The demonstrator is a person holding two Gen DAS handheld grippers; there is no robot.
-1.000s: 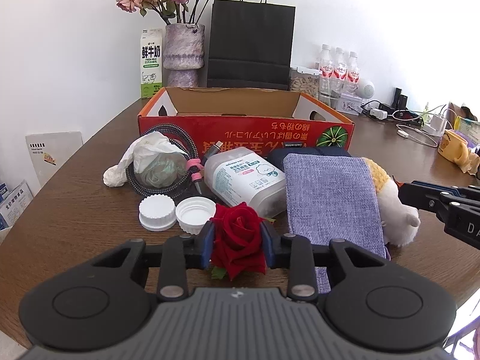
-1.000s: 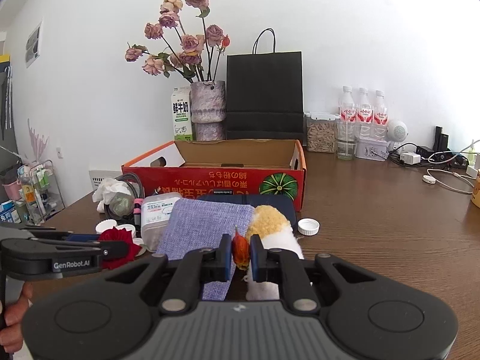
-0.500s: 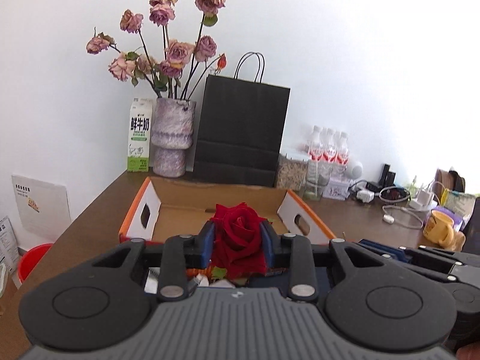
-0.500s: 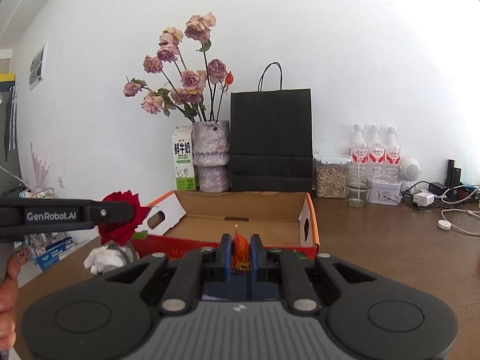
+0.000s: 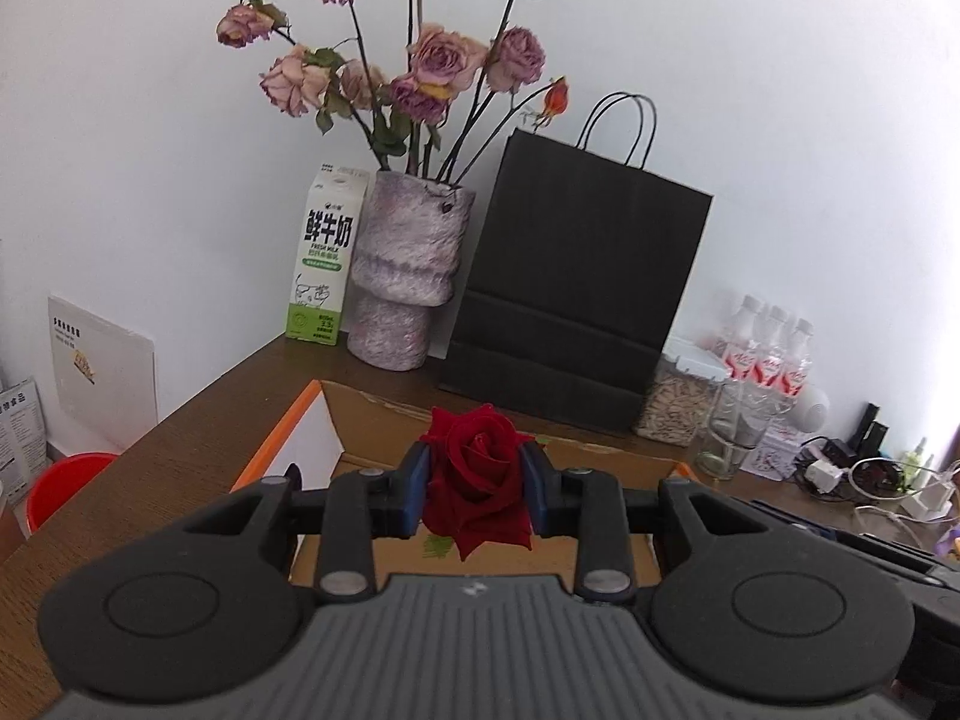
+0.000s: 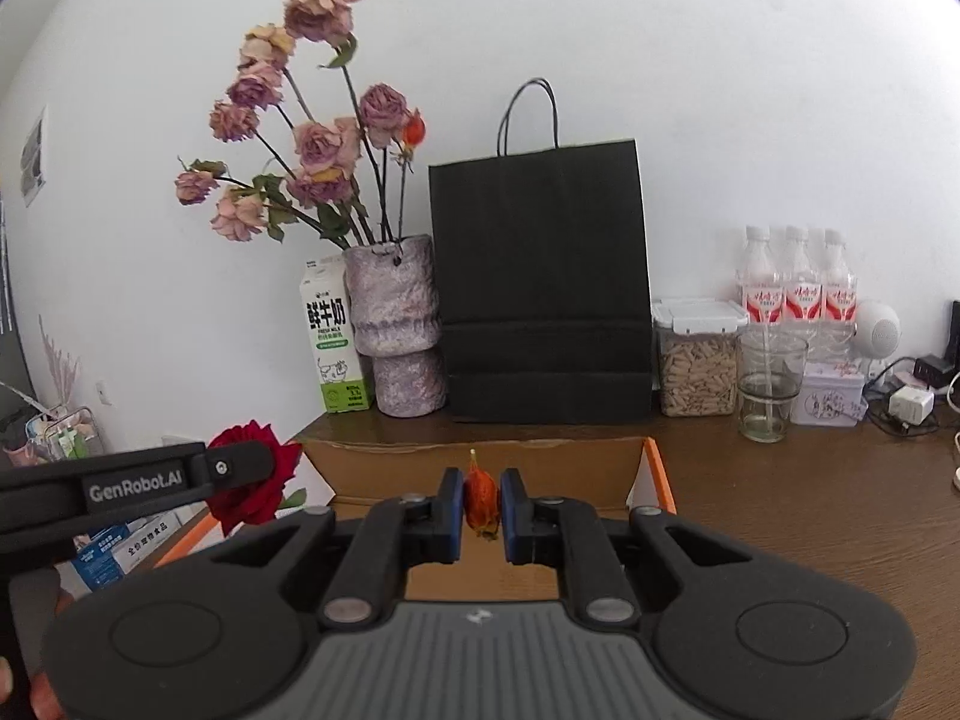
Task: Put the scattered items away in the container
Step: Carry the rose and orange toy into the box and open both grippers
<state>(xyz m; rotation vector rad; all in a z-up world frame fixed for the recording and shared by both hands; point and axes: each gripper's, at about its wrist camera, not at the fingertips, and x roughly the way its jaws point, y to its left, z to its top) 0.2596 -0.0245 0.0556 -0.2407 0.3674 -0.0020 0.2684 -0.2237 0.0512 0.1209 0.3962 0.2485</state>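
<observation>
A red rose is pinched between the blue pads of my left gripper, which hovers over the open cardboard box. In the right wrist view the same rose and the left gripper's arm show at the left, over the box's left wall. My right gripper is shut on a small orange-red dried bud and also hangs above the box, whose brown inside lies below both grippers. The other scattered items are hidden below the gripper bodies.
Behind the box stand a milk carton, a vase of dried roses and a black paper bag. To the right are a jar of seeds, a glass, water bottles and cables. A red bucket sits off the table's left edge.
Both grippers rose from the items on the table and moved forward over the box, carrying the rose and the bud. The scattered items dropped out of sight.
</observation>
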